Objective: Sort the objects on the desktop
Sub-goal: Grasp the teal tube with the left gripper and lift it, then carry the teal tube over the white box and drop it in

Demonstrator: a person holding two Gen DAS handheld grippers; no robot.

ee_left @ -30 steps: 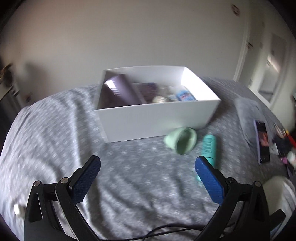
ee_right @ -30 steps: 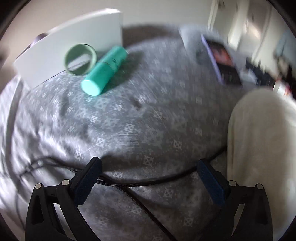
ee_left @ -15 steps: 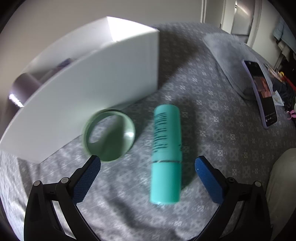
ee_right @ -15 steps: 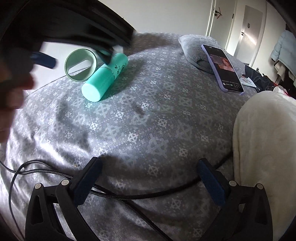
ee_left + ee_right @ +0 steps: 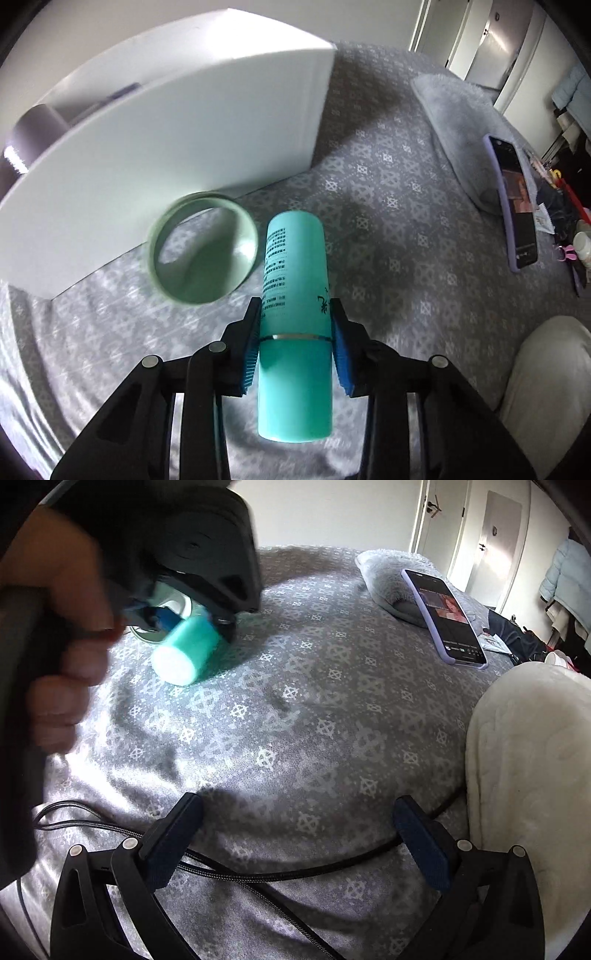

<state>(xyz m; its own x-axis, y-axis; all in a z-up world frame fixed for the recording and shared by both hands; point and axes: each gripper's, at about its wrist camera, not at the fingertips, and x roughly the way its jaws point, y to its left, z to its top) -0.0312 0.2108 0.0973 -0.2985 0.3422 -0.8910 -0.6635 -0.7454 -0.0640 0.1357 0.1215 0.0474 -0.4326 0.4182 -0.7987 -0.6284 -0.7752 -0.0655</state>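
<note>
Left gripper [image 5: 294, 338] clamping teal bottle [image 5: 295, 295] near its middle band, on bed [image 5: 388, 221] beside white box [image 5: 177, 147], likely for lifting into it. Right gripper [image 5: 295, 834] idling wide open, holding nothing.

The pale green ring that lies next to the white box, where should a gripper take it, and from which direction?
Take the green ring by its near rim, one jaw inside the opening and one outside. It leans with the opening turned toward the camera and its far edge close to the white box, so come from the open cloth side, probably with the free right gripper.
</note>
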